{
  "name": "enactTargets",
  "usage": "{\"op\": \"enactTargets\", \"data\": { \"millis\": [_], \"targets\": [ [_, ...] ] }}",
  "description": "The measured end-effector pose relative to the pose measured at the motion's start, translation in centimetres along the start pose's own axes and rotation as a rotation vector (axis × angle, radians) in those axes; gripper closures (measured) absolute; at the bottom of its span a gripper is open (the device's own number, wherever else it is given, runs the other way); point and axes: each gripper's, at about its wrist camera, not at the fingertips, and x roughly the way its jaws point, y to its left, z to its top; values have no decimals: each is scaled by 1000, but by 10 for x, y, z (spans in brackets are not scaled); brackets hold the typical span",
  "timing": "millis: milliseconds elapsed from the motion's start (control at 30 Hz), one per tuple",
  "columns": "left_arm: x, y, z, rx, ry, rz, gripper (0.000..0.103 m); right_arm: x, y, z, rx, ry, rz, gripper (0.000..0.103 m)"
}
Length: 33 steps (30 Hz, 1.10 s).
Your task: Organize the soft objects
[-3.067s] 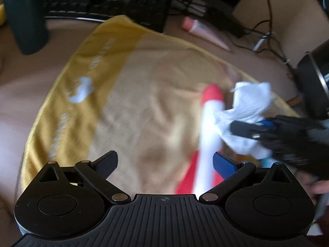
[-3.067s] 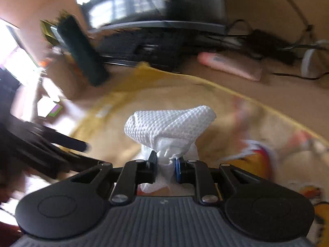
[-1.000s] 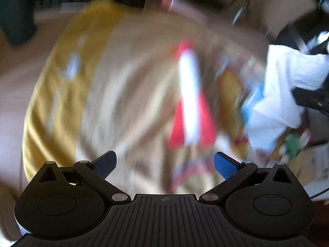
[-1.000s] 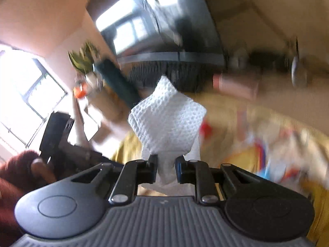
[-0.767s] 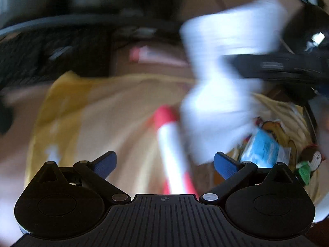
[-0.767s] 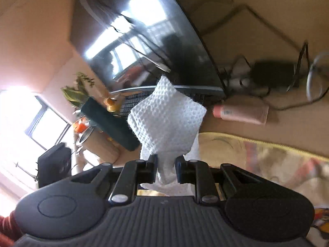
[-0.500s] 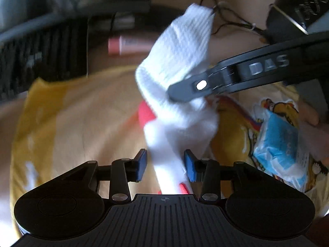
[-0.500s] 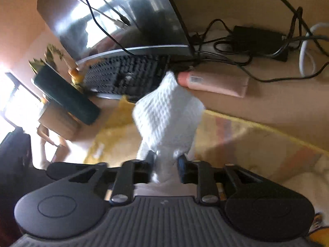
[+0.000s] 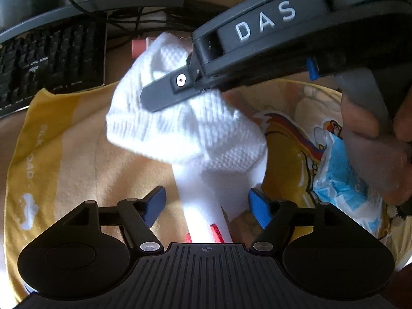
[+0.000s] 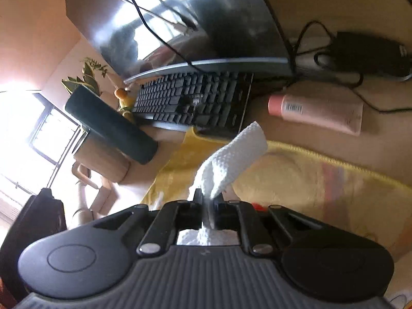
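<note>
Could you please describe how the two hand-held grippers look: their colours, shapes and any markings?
The left hand-held gripper has a black ribbed body, two round black discs, black linkage arms with silver pivot screws and blue finger pads. The right hand-held gripper has the same shape; from the left wrist view its black side bar carries white letters "DAS" and a small blue tab.

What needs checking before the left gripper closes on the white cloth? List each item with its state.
1. Right gripper shut on the white cloth: ok.
2. Left gripper open: ok.
3. Cloth's lower end hangs between the left fingers: ok.
4. Left pads touching cloth: not ok, gaps show on both sides.
5. Yellow printed towel lies spread below, apart from the left fingers: ok.
6. Blue packet outside the left gripper's gap: ok.
</note>
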Motion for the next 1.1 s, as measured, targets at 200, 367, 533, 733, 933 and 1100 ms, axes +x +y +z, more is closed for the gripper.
{"op": "enactTargets", "data": {
  "millis": [200,367,533,733,933,1100],
  "targets": [
    [-2,5,-2,-25,-2,-18,18,-13,-24,-4,13,-22,-133,95],
    [-4,8,-4,-38,-7,-37,15,-35,-36,-12,-7,-25,-267,95],
    [-3,5,1,0,2,-44,19,-75,-36,-29,31,-87,-266,95],
    [18,-8,33,147,43,-51,44,-124,-18,-46,68,-207,-245,90],
    [4,-14,54,166,-31,-123,68,-159,0,-60,52,-313,-254,90],
    [-69,-27,19,257,-545,-92,66,-174,6,-57,48,-374,-271,89]
  ]
}}
